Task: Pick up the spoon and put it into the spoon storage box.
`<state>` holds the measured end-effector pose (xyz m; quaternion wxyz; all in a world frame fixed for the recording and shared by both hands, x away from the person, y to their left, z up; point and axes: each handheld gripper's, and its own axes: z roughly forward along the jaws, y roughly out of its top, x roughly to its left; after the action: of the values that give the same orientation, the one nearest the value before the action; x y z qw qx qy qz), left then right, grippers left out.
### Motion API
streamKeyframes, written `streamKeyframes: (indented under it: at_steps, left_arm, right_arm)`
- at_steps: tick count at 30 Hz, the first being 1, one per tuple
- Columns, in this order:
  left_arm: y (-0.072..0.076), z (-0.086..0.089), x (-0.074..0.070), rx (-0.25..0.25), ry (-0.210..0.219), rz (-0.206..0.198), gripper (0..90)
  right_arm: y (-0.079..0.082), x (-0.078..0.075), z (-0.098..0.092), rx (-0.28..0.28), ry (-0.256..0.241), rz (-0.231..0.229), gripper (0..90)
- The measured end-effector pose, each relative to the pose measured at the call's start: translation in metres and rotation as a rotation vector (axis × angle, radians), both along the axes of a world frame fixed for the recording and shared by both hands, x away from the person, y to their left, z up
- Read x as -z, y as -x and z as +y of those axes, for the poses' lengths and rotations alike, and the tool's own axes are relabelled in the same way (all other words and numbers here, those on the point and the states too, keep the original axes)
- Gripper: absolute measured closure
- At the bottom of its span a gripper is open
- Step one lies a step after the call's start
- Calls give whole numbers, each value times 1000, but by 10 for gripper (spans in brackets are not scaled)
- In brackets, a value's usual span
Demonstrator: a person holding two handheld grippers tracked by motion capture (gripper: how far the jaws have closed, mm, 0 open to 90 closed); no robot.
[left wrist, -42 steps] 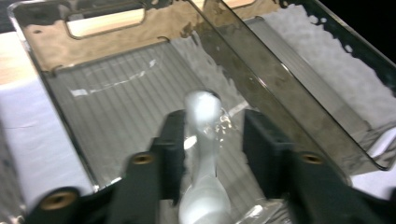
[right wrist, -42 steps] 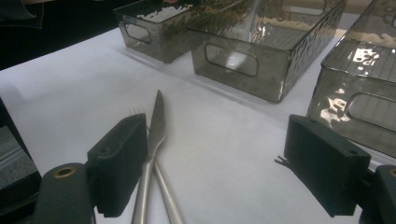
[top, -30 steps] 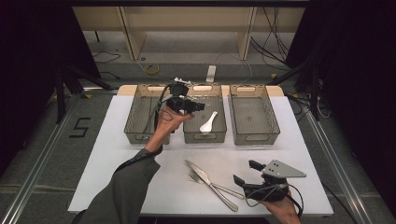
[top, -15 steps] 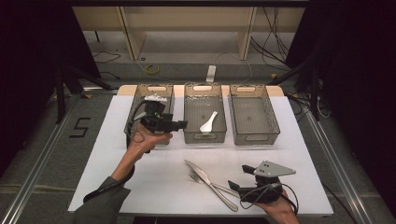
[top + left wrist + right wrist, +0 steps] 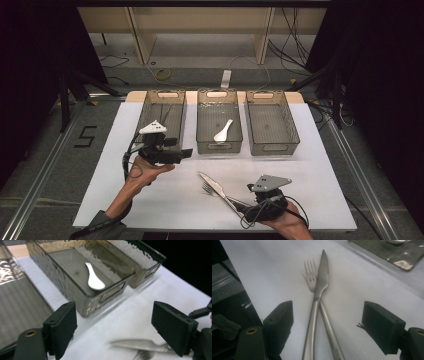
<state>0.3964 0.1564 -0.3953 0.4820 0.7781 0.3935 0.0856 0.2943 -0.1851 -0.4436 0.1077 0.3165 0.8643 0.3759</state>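
Two pieces of cutlery, a knife (image 5: 318, 292) crossed over a fork (image 5: 312, 280), are framed between the wide-open fingers (image 5: 278, 322) of the right gripper (image 5: 329, 327) (nothing is held). Nothing is gripped by the left gripper (image 5: 117, 330) either, its fingers (image 5: 62, 322) spread wide with a spoon (image 5: 93, 277) lying in a bin (image 5: 100, 300) beyond them.

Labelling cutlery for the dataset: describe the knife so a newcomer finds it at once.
On the white table, look at the near edge in front of the three smoked plastic bins. Two steel pieces lie crossed there, between the right tongs. The knife lies on top, with a smooth pointed blade; the fork beneath it shows tines.
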Motion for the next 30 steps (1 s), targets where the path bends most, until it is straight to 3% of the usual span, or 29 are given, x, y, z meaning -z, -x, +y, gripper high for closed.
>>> streamKeyframes:
  at_steps: [3, 8, 18, 30]
  left_arm:
    - [8, 10, 1, -18, 40, -9, 197]
    - [17, 16, 4, -30, 67, -38, 197]
    - [27, 17, 11, -24, 29, -48, 195]
    - [36, 21, 14, -15, 29, -59, 184]
  right_arm:
    - [-3, 1, 4, -1, 20, 12, 265]
    - [-7, 3, 11, -11, 61, 26, 268]
    - [-15, 7, 21, -29, 131, 58, 283]
    - [-22, 10, 31, -61, 203, 73, 301]
